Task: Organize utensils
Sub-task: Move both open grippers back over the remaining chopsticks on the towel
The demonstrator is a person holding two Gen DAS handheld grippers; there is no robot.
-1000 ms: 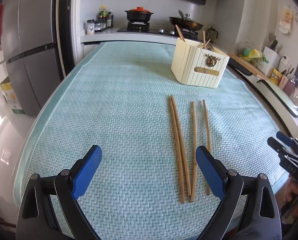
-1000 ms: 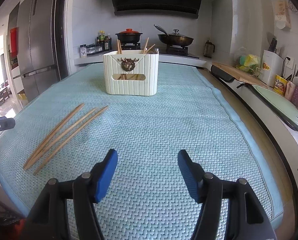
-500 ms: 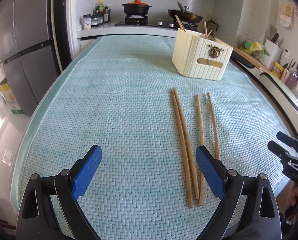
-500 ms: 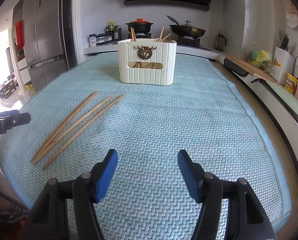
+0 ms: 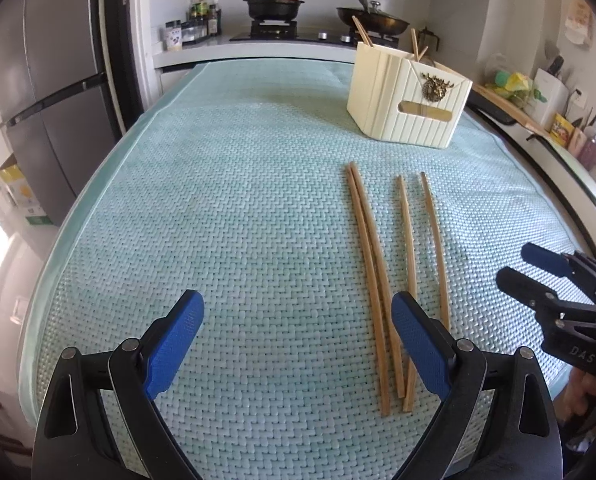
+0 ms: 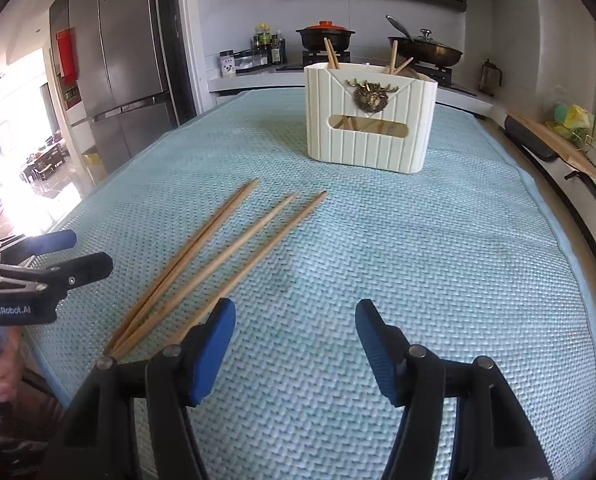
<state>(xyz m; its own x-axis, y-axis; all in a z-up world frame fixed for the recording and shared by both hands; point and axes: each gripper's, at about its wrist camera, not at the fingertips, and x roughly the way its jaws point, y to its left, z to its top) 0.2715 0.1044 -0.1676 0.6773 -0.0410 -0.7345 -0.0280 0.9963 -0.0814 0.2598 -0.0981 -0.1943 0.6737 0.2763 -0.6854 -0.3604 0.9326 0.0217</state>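
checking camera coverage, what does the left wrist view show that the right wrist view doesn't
Left wrist only: the near ends of all four chopsticks on the mat, and the right gripper from the side, open.

Right wrist only: the left gripper from the side, and the holder's front face square on.

Both: the cream utensil holder with chopsticks inside, teal mat, stove pots.

Pale aqua mat (image 5: 218, 208) with a woven herringbone weave. Light tan wooden chopsticks (image 5: 372, 264). The cream ribbed holder (image 6: 368, 124) carries a brassy, possibly antlered emblem (image 6: 370, 96). Both grippers: black frames, blue textured pads (image 6: 214, 344).
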